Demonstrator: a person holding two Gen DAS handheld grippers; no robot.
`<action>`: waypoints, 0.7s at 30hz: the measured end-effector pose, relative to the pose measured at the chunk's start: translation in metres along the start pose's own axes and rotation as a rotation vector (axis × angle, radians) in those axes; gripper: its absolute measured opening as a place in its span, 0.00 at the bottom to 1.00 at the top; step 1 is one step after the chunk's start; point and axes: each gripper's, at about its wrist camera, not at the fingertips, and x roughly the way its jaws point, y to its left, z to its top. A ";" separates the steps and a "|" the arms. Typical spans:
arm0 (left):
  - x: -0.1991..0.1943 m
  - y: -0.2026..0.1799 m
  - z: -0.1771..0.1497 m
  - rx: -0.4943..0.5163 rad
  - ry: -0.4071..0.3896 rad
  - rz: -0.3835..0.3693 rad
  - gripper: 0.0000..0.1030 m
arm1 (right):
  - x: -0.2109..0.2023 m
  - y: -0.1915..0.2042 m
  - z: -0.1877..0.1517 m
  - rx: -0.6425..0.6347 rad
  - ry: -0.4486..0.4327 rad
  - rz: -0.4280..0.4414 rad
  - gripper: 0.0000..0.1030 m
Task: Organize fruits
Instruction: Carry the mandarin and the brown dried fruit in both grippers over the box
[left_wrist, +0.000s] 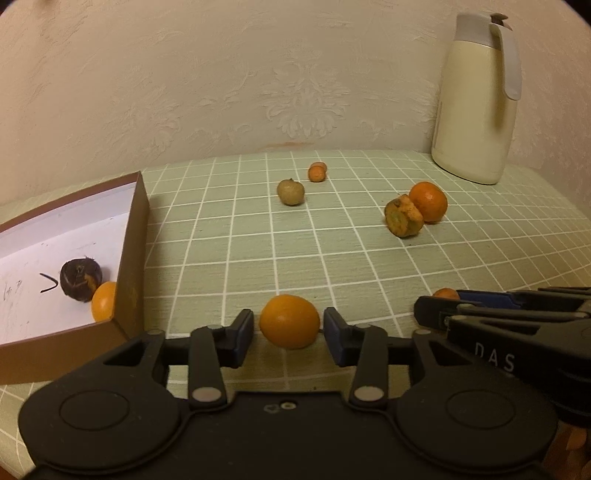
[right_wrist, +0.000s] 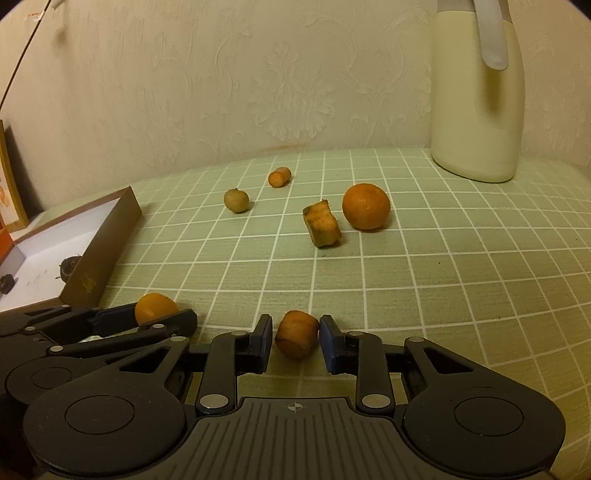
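So on my end the left gripper (left_wrist: 289, 334) has a smooth round orange fruit (left_wrist: 289, 321) sitting right between its blue-padded fingers (left_wrist: 334, 338), down on the pale green checked tablecloth (left_wrist: 332, 258). There's a thin gap on both sides, so the jaws are parted around it, not clamped.

The right gripper (right_wrist: 295, 341) is just beside the left one, with a stubby orange carrot chunk (right_wrist: 296, 333) between its pads. The pads look very close to it, but I still see a sliver of space on each side (honestly hard to call), so I'd say not squeezing.

The open brown cardboard box with the white inside (left_wrist: 135, 236) is off to the left, just beside the left gripper, and holds a dark shrivelled round fruit (left_wrist: 80, 279) touching another orange fruit (left_wrist: 103, 301).

Farther back on the cloth: a big round tangerine (right_wrist: 365, 206), a brownish cut chunk (right_wrist: 321, 223) near it, a small greenish-brown round fruit (right_wrist: 236, 200) and a little carrot stub (right_wrist: 279, 177). A cream thermos jug (left_wrist: 476, 99) stands in the back right corner.
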 end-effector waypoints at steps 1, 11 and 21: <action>0.000 0.001 0.000 -0.008 0.001 0.002 0.37 | 0.000 0.001 0.000 -0.006 0.000 -0.004 0.27; -0.004 -0.011 -0.005 0.040 -0.031 0.032 0.27 | -0.002 0.001 -0.001 -0.014 -0.003 -0.012 0.25; -0.012 -0.010 -0.005 0.028 -0.037 0.057 0.26 | -0.013 -0.007 0.003 -0.004 -0.039 -0.020 0.25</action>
